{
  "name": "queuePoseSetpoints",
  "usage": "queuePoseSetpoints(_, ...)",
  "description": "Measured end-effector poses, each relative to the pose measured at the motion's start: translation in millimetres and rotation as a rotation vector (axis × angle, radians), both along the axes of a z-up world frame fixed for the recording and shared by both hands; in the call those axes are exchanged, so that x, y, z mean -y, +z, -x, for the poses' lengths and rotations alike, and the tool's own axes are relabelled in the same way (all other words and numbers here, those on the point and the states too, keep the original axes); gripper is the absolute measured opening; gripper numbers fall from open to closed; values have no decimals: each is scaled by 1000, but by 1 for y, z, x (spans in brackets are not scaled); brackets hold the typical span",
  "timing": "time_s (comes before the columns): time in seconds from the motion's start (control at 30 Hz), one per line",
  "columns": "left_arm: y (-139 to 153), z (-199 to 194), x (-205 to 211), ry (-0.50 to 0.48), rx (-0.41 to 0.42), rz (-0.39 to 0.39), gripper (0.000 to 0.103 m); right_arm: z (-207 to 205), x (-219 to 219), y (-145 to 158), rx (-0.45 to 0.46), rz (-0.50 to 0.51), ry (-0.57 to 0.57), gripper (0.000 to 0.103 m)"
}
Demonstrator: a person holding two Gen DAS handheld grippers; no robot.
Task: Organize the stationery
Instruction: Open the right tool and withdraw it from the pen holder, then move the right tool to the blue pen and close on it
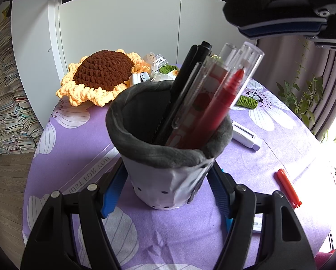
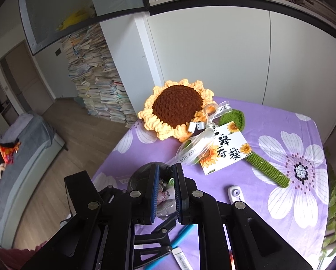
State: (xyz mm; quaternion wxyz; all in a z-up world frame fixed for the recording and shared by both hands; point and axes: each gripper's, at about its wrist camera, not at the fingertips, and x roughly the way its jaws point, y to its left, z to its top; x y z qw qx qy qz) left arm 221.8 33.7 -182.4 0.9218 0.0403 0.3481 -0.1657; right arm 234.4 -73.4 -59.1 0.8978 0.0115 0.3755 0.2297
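Observation:
A soft grey pen holder (image 1: 163, 180) stands upright on the purple flowered tablecloth (image 1: 269, 157). My left gripper (image 1: 168, 166) is shut on it, its blue pads pressing the holder's sides. Inside lean a black marker (image 1: 190, 72), a red pen (image 1: 222, 99) and clear-barrelled pens (image 1: 246, 58). My right gripper (image 2: 167, 168) hovers just above the holder's dark rim (image 2: 141, 175), jaws nearly together with nothing gripped; it also shows in the upper right of the left wrist view (image 1: 278, 24). A loose red pen (image 1: 288, 186) lies to the right.
A crocheted sunflower (image 2: 177, 110) with a green stem (image 2: 267, 168) and a printed card (image 2: 224, 148) lies at the back. On the cloth are a white correction tape (image 2: 235, 195), a blue pen (image 2: 181, 234) and a white stick (image 2: 181, 258). The table drops off on the left; a plant (image 1: 303, 96) stands to the right.

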Motion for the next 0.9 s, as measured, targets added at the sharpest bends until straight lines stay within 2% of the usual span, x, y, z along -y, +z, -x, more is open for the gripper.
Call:
queuePoseSetpoints(0.2, 0, 0, 0, 0, 0, 0, 70, 10, 25, -14, -40, 2, -56, 12)
queuePoseSetpoints(0.37, 0, 0, 0, -1, -1, 0, 70, 18, 44, -45, -124, 47, -109, 12)
queuePoseSetpoints(0.53, 0, 0, 0, -1, -1, 0, 70, 29, 50, -76, -206, 63, -100, 12)
queuePoseSetpoints(0.73, 0, 0, 0, -1, -1, 0, 70, 47, 36, -103, -263, 72, -33, 12)
queuePoseSetpoints(0.9, 0, 0, 0, -1, -1, 0, 70, 65, 8, -116, -312, 37, 141, 12)
